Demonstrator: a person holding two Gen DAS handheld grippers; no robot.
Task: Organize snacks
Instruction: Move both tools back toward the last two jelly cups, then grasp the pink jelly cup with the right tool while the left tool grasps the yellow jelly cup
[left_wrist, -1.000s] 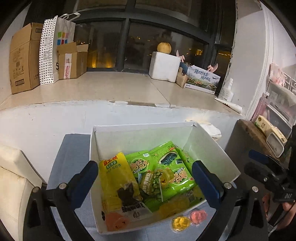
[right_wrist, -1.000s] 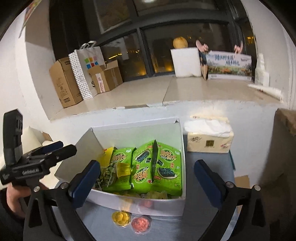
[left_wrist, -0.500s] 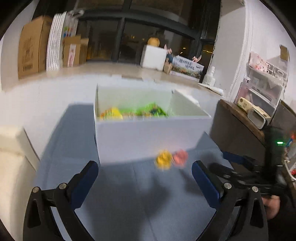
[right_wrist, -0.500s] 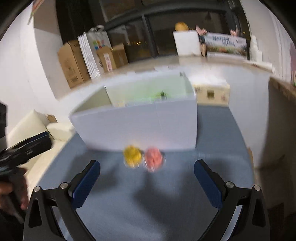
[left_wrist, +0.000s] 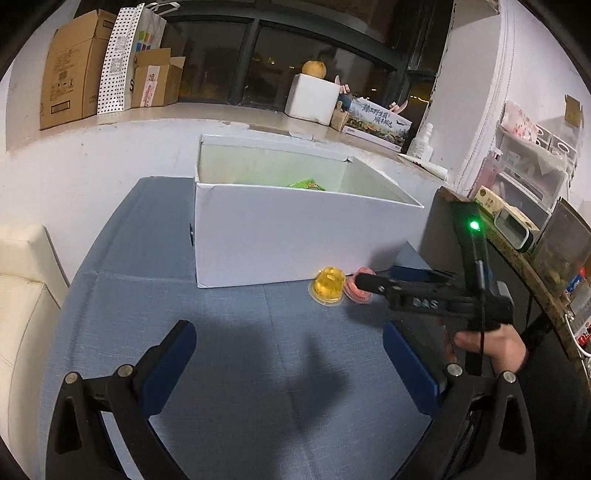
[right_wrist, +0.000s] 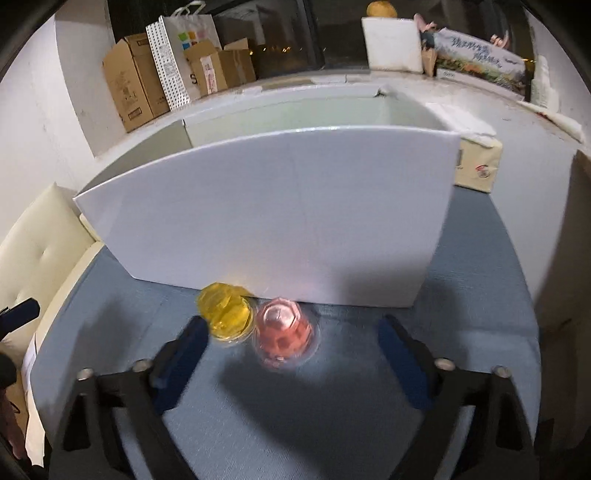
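Note:
A white open box (left_wrist: 295, 236) stands on the blue-grey cloth (left_wrist: 229, 332); the top of a green snack packet (left_wrist: 306, 183) peeks over its rim. Against its front wall sit a yellow jelly cup (right_wrist: 225, 314) and a pink jelly cup (right_wrist: 282, 330). My right gripper (right_wrist: 291, 325) is low over the cloth with the pink cup between its fingers. Its jaws are closing and the pads are still apart from the cup; the left fingertip (right_wrist: 195, 332) is beside the yellow cup. My left gripper (left_wrist: 288, 332) stands open and empty, short of both cups.
A tissue box (right_wrist: 476, 166) sits right of the white box. A cream cushion (right_wrist: 40, 229) borders the cloth on the left. Cardboard boxes (left_wrist: 70, 66) and a paper bag line the windowsill. A dark shelf with containers (left_wrist: 517, 221) stands on the right.
Both grippers came down from above the box to low in front of it. The right one moved up to the cups and its jaws narrowed around the pink one.

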